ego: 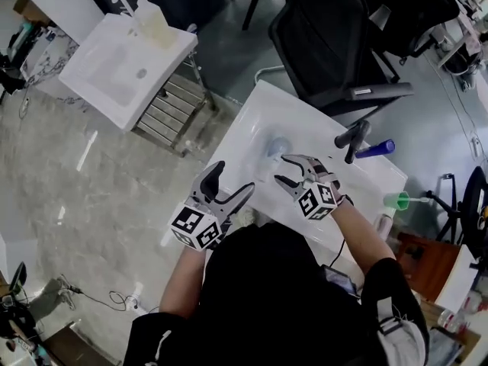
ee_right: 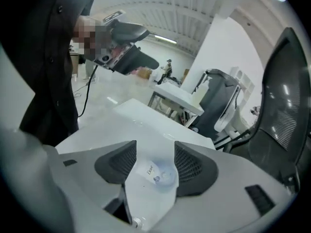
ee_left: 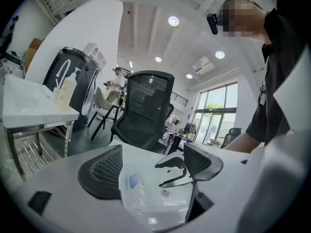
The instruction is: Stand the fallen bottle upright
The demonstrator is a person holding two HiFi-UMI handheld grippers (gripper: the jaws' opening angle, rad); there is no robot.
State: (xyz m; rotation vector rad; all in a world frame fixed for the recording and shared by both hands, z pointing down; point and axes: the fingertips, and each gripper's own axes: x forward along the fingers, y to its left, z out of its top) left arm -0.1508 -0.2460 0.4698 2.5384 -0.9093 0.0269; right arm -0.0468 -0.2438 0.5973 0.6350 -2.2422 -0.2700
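Lining up spread right gripper (ee_right: 154, 152) on fallen Dove bottle (ee_right: 156, 174) at 12 o'clock (left gripper (ego: 235, 176) also spread, empty); next: pinch body, tip upright.

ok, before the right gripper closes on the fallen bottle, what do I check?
1. Bottle lying on its side on the table: ok.
2. Right gripper open: ok, jaws apart.
3. Bottle lined up between its jaws: ok, centred in the right gripper view.
4. Pads touching the bottle: not ok, the head view shows it just past the tips.
5. Left gripper open and off the bottle: ok.
6. Bottle cap shut tight: cannot tell.
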